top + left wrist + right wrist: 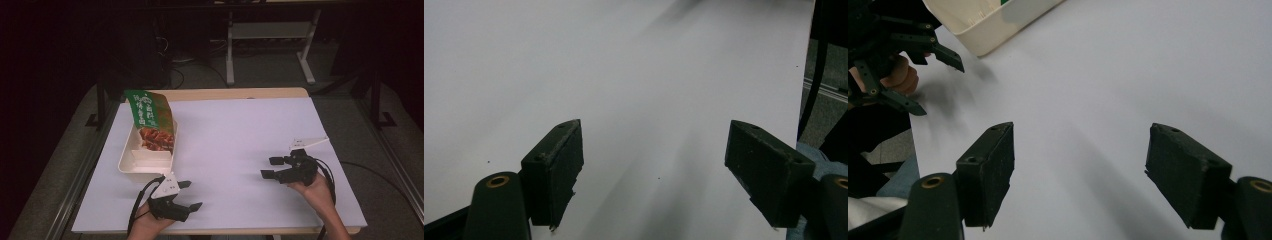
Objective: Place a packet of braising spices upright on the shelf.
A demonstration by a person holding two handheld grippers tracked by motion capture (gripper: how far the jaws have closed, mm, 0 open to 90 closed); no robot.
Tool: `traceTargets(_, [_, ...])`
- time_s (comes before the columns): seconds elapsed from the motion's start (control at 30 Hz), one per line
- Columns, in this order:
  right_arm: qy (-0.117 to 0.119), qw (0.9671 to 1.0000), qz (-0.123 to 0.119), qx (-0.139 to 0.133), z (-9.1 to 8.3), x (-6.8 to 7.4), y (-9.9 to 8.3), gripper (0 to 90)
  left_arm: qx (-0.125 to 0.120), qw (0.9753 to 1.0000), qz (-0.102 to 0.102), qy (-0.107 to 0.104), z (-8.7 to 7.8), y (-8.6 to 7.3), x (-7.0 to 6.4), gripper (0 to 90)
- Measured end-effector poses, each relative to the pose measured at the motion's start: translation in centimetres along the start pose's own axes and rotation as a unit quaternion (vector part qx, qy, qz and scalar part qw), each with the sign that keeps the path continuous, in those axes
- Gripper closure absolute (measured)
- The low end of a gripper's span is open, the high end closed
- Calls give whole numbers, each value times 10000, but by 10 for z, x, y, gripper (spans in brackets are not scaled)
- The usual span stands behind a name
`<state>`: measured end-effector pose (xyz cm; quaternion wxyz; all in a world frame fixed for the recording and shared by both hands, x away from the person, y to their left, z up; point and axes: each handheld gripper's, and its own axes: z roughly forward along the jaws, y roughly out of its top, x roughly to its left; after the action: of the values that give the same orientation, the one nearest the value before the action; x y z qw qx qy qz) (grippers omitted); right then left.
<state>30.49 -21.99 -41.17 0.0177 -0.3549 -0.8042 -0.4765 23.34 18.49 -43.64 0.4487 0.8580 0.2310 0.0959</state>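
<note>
Between and ahead of the fingers (555, 165) of the left gripper (191, 195), the surface (240, 135) is showing as a smooth, matt white sheet, with a light wood edge (235, 93) peeking out at its far side. The fingers themselves are looking like matt black plastic, scuffed and slightly rough, with brass-coloured metal rings at their bases. Beyond the right gripper (1080, 172), the tray (993, 27) is appearing as smooth cream plastic. The green packet (150, 117) standing in it is looking like glossy printed film.

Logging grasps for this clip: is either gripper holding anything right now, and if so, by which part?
Nothing is held. The left gripper and right gripper both hover open over the white table, apart from the tray and its snack bag.
</note>
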Motion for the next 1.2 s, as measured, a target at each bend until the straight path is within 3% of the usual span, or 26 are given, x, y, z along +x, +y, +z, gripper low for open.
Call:
traceTargets(0.73, [-74,9997,245,9,-10,-4,-39,266,14,10000,-39,-19,1,-1,0,225])
traceTargets(1.2, [-206,9997,70,81,-5,5,-50,270,47,10000,11,-53,2,-2,-2,226])
